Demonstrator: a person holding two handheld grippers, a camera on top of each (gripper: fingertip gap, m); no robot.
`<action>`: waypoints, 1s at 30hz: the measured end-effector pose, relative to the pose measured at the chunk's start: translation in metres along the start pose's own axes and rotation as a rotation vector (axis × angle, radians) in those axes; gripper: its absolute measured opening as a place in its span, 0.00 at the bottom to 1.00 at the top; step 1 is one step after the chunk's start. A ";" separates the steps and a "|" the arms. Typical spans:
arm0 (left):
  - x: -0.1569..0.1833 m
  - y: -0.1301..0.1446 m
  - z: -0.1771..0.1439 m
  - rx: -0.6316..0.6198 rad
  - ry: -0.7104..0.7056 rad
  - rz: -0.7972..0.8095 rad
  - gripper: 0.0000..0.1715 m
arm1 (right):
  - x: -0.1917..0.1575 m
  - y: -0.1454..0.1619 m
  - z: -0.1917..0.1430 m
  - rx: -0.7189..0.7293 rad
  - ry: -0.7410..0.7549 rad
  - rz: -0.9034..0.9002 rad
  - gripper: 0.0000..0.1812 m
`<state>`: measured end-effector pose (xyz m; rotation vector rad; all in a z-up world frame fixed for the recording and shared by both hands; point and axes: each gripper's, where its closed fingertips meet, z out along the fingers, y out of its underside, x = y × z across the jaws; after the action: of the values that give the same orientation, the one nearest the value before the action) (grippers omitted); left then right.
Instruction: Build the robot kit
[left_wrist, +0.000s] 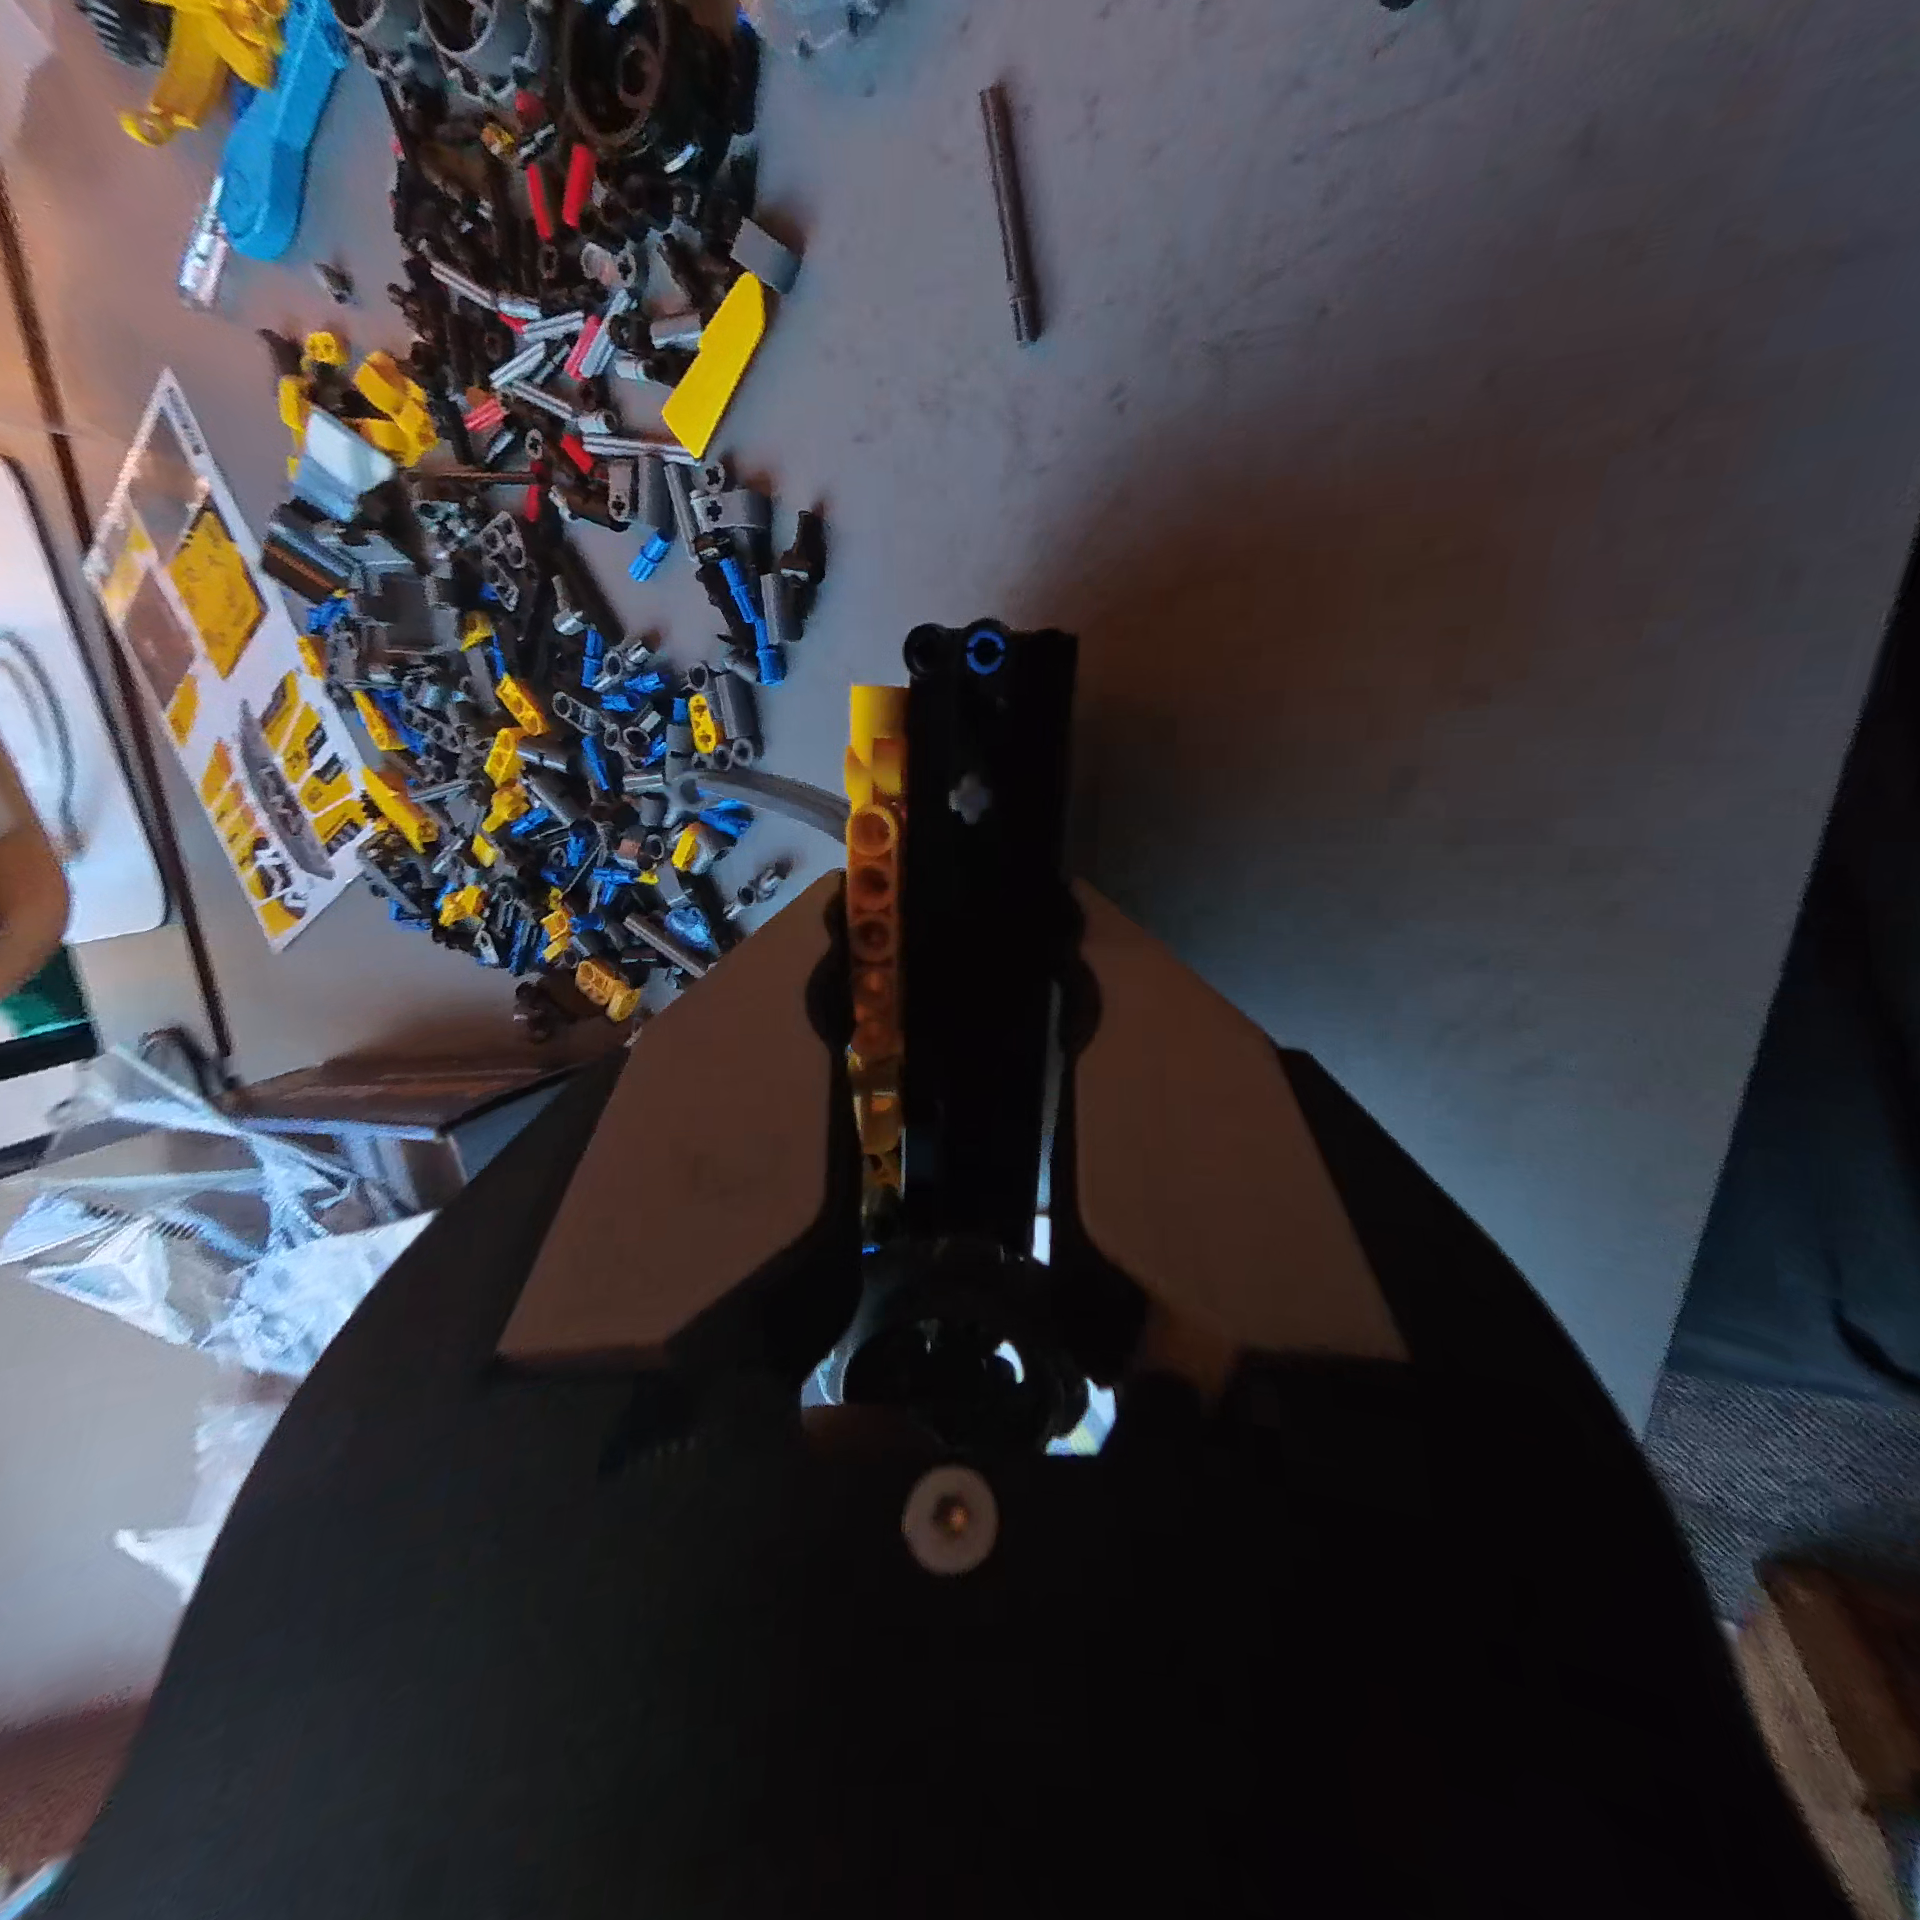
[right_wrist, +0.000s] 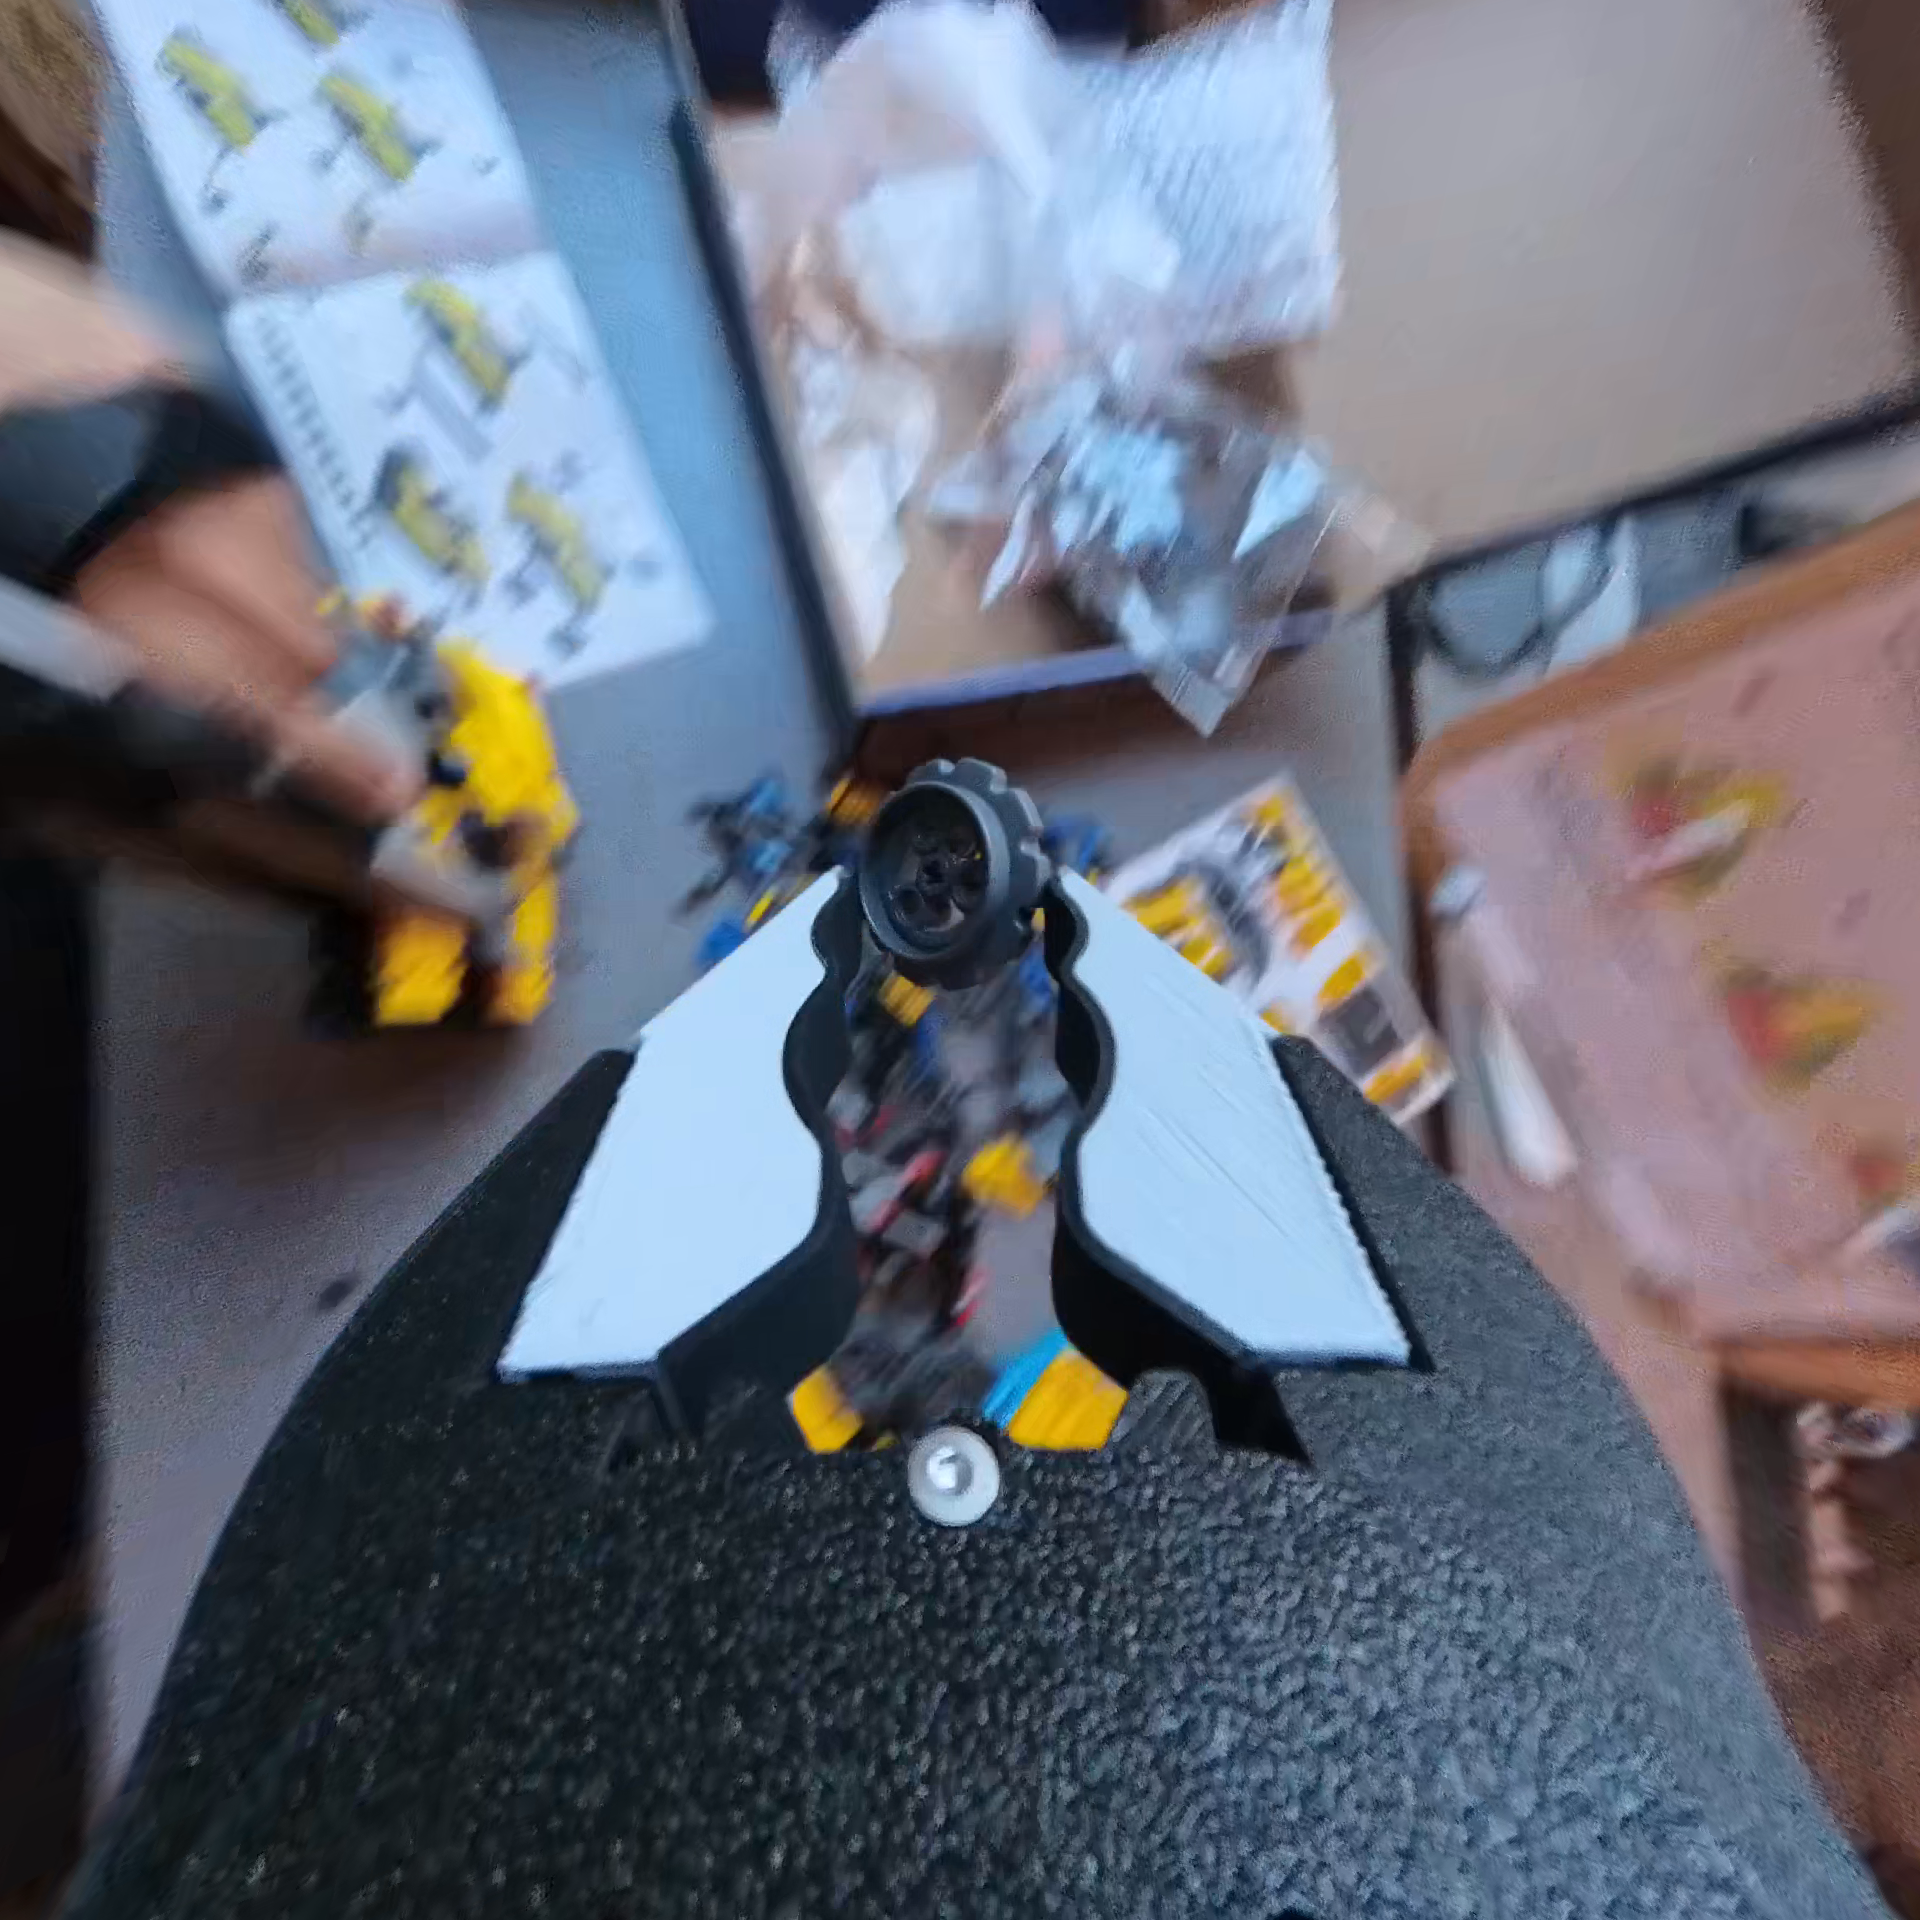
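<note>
A: Two grippers, both clamped: the left gripper (left_wrist: 951, 914) pinches a black-and-yellow beam assembly (left_wrist: 961, 831); loose parts (left_wrist: 540, 623) lie at ten o'clock.

B: The right gripper (right_wrist: 945, 925) squeezes a black toothed wheel (right_wrist: 940, 878), yellow model (right_wrist: 468, 831) at nine o'clock.

The right gripper (right_wrist: 951, 914) has a rough, pebbled black plastic shell and pale, finely ridged fingers (right_wrist: 1195, 1164). Between them sits a matt dark plastic wheel (right_wrist: 940, 878). The left gripper (left_wrist: 951, 935) clamps a smooth black and yellow plastic beam assembly (left_wrist: 977, 831). The counter (left_wrist: 1403, 520) looks matt grey and faintly mottled. Clear plastic bags (right_wrist: 1091, 312) look glossy and crinkled.
</note>
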<state>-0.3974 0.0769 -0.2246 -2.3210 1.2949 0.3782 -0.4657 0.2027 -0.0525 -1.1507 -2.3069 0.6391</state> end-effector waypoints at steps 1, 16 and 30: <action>0.001 0.000 0.000 0.005 0.038 -0.005 0.20 | -0.024 0.036 -0.019 -0.015 -0.012 0.067 0.19; 0.007 -0.006 0.006 -0.093 0.358 -0.057 0.20 | -0.187 0.311 -0.014 0.012 0.060 0.613 0.19; -0.018 0.018 -0.029 0.076 0.211 -0.218 0.34 | -0.169 0.264 -0.054 0.161 0.287 0.494 0.28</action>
<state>-0.4214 0.0674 -0.1966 -2.4563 1.1096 0.0134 -0.1859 0.2160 -0.2036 -1.6287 -1.7072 0.7586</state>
